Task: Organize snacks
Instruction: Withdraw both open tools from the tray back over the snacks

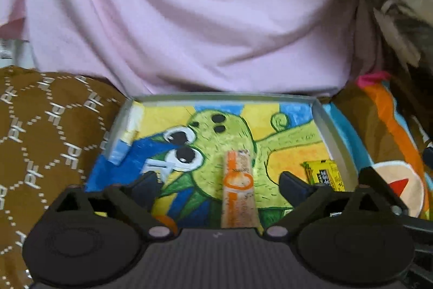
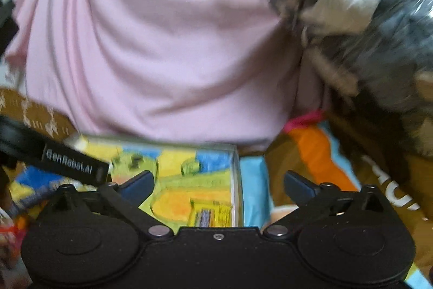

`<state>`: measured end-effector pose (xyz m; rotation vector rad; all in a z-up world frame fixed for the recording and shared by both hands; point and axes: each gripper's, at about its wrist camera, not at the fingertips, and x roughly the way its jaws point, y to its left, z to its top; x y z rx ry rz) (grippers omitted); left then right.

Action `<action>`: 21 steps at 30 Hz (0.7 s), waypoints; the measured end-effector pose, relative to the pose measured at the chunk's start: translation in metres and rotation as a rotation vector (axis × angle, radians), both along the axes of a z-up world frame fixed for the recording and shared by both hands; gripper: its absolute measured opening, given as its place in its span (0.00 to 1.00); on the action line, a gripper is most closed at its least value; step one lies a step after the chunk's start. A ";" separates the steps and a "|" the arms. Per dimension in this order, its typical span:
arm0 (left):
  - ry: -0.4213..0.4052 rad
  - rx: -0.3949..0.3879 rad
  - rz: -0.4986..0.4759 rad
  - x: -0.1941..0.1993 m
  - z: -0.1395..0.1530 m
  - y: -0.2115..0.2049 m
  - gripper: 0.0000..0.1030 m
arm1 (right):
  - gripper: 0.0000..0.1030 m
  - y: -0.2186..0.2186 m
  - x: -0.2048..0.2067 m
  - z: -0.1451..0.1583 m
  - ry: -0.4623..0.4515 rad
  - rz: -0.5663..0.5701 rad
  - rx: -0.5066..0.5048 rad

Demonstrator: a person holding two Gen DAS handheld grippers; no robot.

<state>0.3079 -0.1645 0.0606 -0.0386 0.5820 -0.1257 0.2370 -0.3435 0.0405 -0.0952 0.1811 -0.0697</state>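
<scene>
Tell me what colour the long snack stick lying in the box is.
Orange and beige snack stick, clearest in the left wrist view.

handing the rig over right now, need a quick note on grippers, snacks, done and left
Left gripper: jaws open, nothing gripped.
Right gripper: jaws open, empty.
Orange snack stick lies in the cartoon-print tray, between the left jaws but not pinched. Yellow snack packet lies at the tray's right wall.
Done: two snacks in the tray.
Left: cannot tell; at the right view's left edge something red and orange, too blurred to name.
</scene>
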 end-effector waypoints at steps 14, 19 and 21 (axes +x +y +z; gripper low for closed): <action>-0.063 -0.045 0.116 -0.096 0.026 0.072 1.00 | 0.99 0.038 -0.090 0.042 -0.133 0.083 -0.083; -0.045 -0.047 0.141 -0.125 0.021 0.092 1.00 | 0.99 0.047 -0.117 0.041 -0.120 0.086 -0.069; -0.034 -0.048 0.157 -0.136 0.017 0.099 1.00 | 0.99 0.050 -0.130 0.040 -0.117 0.084 -0.057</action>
